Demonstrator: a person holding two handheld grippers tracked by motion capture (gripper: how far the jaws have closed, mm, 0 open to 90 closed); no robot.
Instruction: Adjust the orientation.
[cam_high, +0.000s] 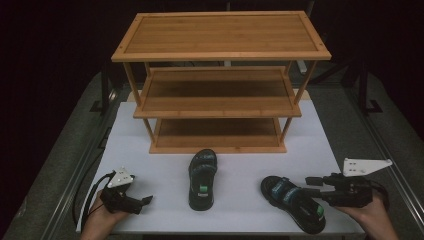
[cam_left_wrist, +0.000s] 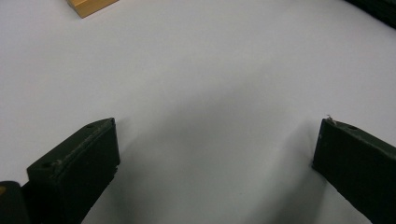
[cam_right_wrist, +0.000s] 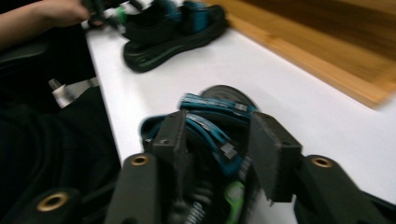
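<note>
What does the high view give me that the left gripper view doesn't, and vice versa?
High view alone: the whole three-tier wooden rack, both black sandals, the middle sandal and the right sandal, and the right gripper beside the right one. Left gripper view alone: a close look between the left gripper jaws, standing wide apart with nothing between them. Both share the white tabletop, the left gripper and the rack, seen in the left gripper view as a wooden corner.

rack (cam_high: 220, 100) at table (cam_high: 330, 150) rear | 2 sandals before it: left sandal (cam_high: 202, 179) centre, right sandal (cam_high: 293, 203) front-right
</note>
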